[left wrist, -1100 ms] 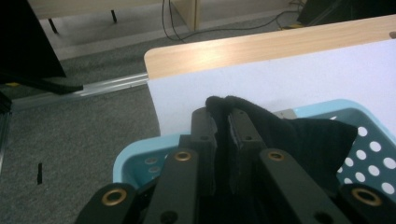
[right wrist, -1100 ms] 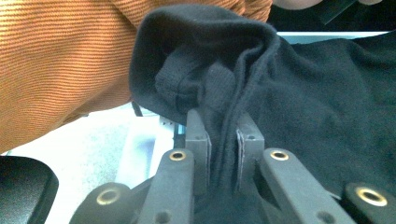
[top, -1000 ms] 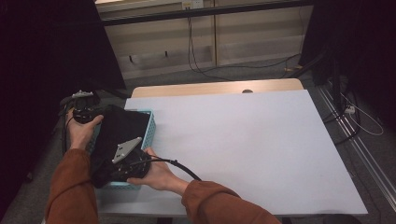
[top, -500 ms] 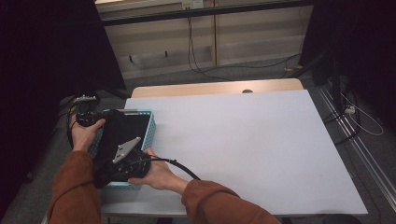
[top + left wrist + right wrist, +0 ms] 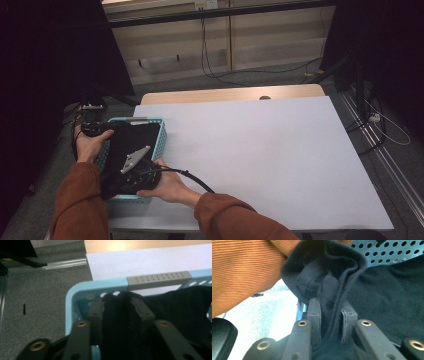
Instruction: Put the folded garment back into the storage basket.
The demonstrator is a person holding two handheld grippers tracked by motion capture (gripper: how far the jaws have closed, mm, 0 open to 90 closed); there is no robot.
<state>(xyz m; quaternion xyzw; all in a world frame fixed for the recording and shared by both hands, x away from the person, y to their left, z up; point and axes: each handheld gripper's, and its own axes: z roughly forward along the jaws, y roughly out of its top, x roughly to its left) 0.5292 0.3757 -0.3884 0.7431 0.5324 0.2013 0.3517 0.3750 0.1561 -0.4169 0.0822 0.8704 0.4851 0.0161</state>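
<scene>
I saw the black knitted garment (image 5: 131,150) lying bunched in the light blue perforated plastic basket (image 5: 161,131) at the lower left of the high view, its long axis running from the basket's far rim down toward the bottom edge of the frame, where its near end spilled over the basket's front wall. My left gripper (image 5: 96,129) sat at the basket's far left corner, with the left hand (image 5: 89,146) wrapped around it and the rust-orange sleeve (image 5: 80,200) rising from the bottom edge. In the left gripper view its jaws had just been opening, and a fold of the black cloth (image 5: 117,312) stood between them, just under the grey slotted handle strip (image 5: 159,279) on the basket's rim; I could not tell whether the pads were pressing on it. My right gripper (image 5: 131,176) lay low at the basket's near edge, grey three-cornered plate up, gripped by the right hand (image 5: 167,186) with the forearm coming in from the lower middle of the frame. In the right gripper view its jaws had just eased a little wider, yet a thick ribbed hem of the garment (image 5: 329,302) was pinched between the pads, rising upright above them. The white table top (image 5: 260,145) spread to the right of the basket.
</scene>
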